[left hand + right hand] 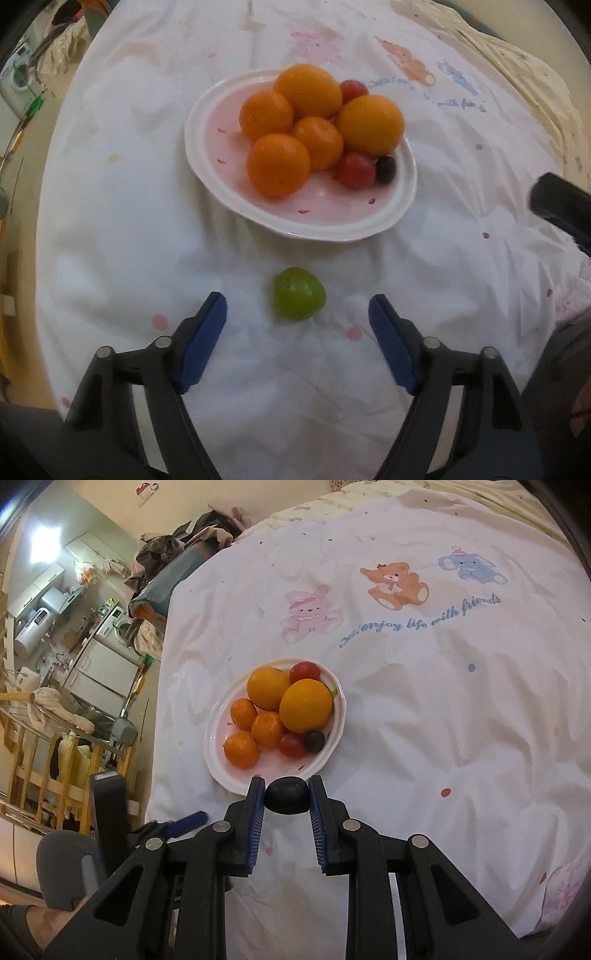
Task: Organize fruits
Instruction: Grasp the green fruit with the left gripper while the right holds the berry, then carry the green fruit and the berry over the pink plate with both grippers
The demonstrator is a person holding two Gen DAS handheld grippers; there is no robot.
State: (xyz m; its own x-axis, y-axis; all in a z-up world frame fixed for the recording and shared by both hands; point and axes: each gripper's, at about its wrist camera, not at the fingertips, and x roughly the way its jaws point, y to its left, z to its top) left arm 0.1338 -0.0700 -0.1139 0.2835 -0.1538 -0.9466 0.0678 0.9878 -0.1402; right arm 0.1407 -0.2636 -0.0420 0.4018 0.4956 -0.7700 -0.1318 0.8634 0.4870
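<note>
The right gripper [286, 794] is holding a dark grape [287, 796] between its blue pads, the jaws narrow and pressing on both sides of it, just in front of the near rim of the white plate [218, 768]. The plate is already carrying two large oranges, three small mandarins, two red tomatoes and another dark grape [314, 741], all crowding toward its far and right part. The left gripper [297, 308] is standing with its jaws wide, nothing between them, and a green grape [299, 294] is lying on the white sheet [129, 240] near the plate's front rim, between the two open tips but not touching them.

The held grape is small and smooth, so too much pressure is likely crushing it, and too little is letting it slip onto the sheet before the plate. If it is dropping from too high, it could be rolling off the plate's low rim. The pile is looking unstable; a touch on a mandarin [277, 164] may be pushing fruit out. The soft wrinkled sheet is perhaps letting the plate tilt, though I cannot judge this well
</note>
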